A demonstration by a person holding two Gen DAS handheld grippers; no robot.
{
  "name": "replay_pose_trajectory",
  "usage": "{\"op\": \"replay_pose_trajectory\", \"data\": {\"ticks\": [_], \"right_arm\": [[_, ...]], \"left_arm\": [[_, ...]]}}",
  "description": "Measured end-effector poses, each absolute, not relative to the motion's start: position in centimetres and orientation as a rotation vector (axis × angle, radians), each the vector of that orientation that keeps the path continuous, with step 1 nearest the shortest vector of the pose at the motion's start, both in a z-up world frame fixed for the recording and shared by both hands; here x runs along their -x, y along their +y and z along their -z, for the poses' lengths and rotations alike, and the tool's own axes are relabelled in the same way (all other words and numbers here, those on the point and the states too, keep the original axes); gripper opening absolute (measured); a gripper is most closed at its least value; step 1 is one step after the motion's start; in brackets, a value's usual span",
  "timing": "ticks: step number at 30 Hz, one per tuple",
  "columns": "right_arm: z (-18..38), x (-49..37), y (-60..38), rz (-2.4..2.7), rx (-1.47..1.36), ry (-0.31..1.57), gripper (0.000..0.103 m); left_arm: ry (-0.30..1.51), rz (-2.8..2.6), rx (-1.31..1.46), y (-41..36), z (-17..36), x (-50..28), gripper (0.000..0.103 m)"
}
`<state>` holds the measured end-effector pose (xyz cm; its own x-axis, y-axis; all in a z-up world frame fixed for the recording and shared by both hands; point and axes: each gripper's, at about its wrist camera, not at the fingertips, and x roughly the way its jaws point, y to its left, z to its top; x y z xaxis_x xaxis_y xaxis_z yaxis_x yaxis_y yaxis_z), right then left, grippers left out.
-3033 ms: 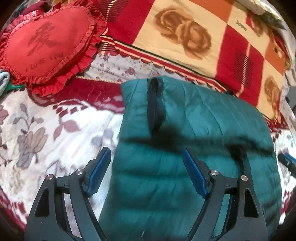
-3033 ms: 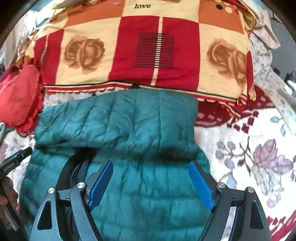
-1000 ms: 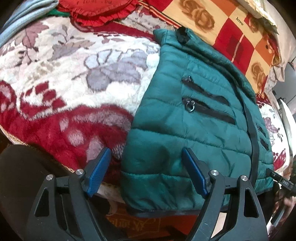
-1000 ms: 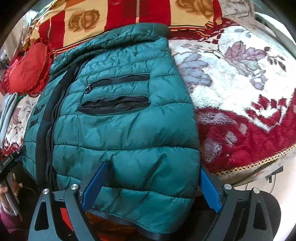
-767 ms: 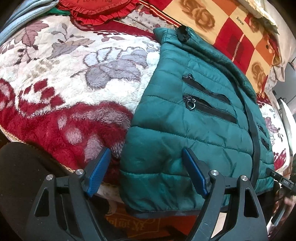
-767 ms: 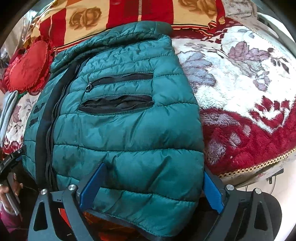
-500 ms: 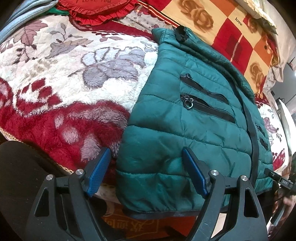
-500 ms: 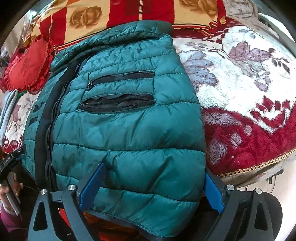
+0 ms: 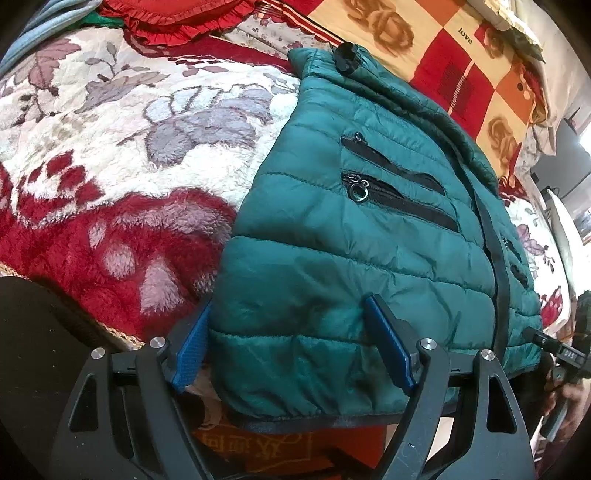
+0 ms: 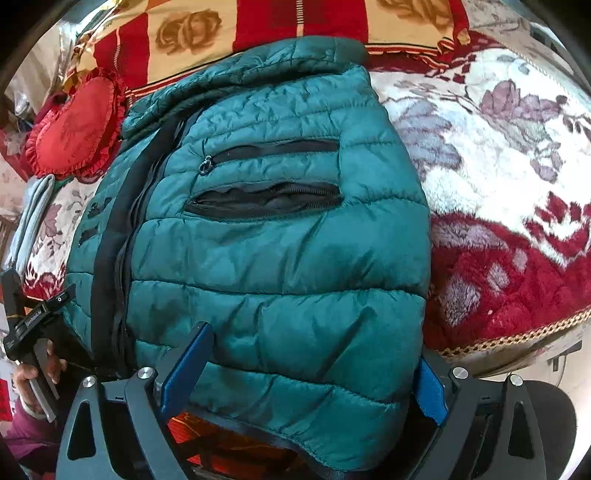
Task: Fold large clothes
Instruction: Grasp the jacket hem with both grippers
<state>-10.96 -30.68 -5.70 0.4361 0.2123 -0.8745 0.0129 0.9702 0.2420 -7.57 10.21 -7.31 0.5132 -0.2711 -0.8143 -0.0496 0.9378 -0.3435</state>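
A teal quilted jacket (image 9: 369, 229) lies front up on the bed, with its black zip strip (image 9: 491, 236) running down the middle and zipped pockets on each side. Its hem hangs over the bed's front edge. My left gripper (image 9: 288, 301) is open and straddles the hem's left corner, one blue pad (image 9: 192, 343) beside the jacket's edge and the other on top of it. In the right wrist view the jacket (image 10: 280, 251) fills the middle. My right gripper (image 10: 314, 345) is open around the hem's right corner, its right pad (image 10: 430, 387) partly behind the fabric.
A red and white floral fleece cover (image 9: 110, 155) spreads under the jacket, with gold trim (image 10: 517, 339) along the bed's edge. A red heart cushion (image 10: 74, 125) and a checked rose blanket (image 10: 295, 22) lie beyond the collar. Grey folded cloth (image 10: 33, 214) sits at the left.
Three seconds ago both grippers hung over the jacket's upper part near the blanket; now they are at its hem by the bed's edge. In the last second almost nothing shifted.
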Motion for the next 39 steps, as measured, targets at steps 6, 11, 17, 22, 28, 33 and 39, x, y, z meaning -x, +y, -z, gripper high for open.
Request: {"op": "replay_pose_trajectory", "data": {"ticks": [6,11,17,22,28,33,39], "right_arm": [[5.4,11.5,-30.4,-0.121,-0.151,1.094,0.051],[3.2,12.3,-30.9,-0.165,-0.143,1.040,0.019],[-0.5,12.0,-31.4,-0.235,-0.211,0.942,0.017],[-3.7,9.8,-31.5,-0.239,-0.273,0.858,0.017],[-6.3,7.2,-32.2,-0.205,-0.275,0.792,0.017],[-7.8,3.9,-32.7,-0.149,-0.270,0.756,0.016],[-9.1,-1.1,-33.3,-0.098,-0.268,0.739,0.016]], "left_arm": [[1.037,0.145,0.352,10.5,7.2,7.7,0.055],[1.003,0.143,0.293,10.0,5.7,8.4,0.018],[0.955,0.210,0.338,10.5,2.3,8.2,0.012],[0.871,0.209,0.355,11.1,-1.3,6.9,0.012],[0.784,0.198,0.331,10.9,-4.7,4.0,0.012],[0.743,0.176,0.358,10.8,-6.5,0.5,0.012],[0.705,0.139,0.345,10.2,-8.0,-4.0,0.012]]}}
